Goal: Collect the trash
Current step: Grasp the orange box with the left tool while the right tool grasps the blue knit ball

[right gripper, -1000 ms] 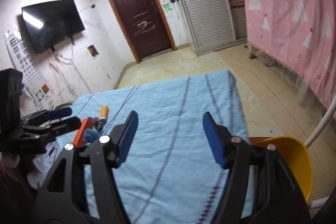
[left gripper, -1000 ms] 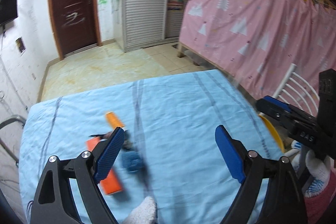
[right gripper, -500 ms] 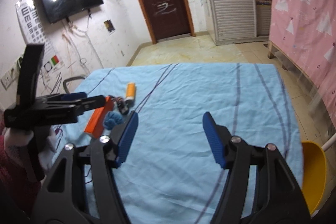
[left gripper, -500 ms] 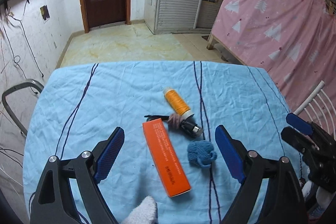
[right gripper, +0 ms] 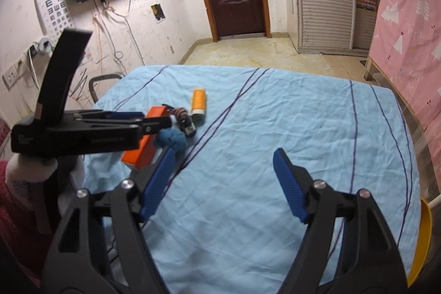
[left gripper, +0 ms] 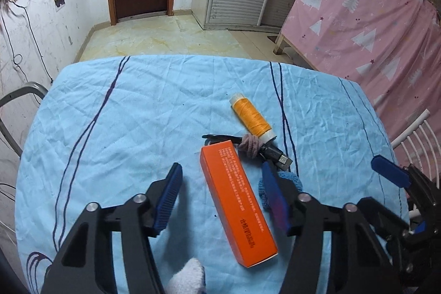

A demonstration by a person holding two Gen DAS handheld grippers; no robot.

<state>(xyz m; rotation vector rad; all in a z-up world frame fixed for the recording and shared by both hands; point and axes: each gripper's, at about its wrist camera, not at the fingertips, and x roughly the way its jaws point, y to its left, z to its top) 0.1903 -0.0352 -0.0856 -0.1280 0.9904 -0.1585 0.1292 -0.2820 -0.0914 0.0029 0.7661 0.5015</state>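
Note:
On the light blue tablecloth (left gripper: 137, 128) lies a long orange box (left gripper: 237, 205) (right gripper: 143, 153). Beside it are an orange thread spool (left gripper: 250, 117) (right gripper: 199, 102), a black USB cable (left gripper: 275, 156) with a pinkish cord wound on it, and a blue knitted wad (left gripper: 296, 182) (right gripper: 172, 139). My left gripper (left gripper: 220, 197) (right gripper: 154, 123) hangs low over the box. Its jaws are closing with the box between them, and a gap shows at the left pad. My right gripper (right gripper: 223, 183) hovers over bare cloth to the right, jaws opening, nothing between them.
A yellow chair seat (right gripper: 424, 239) and a white chair back (left gripper: 413, 134) stand at the table's right edge. A grey metal chair frame (left gripper: 16, 101) is at the left edge. A pink curtain (left gripper: 372, 18) hangs right of the table.
My left gripper has sunk toward the items and its jaws have narrowed around the orange box. My right gripper has shifted closer to the items and its jaws have widened.

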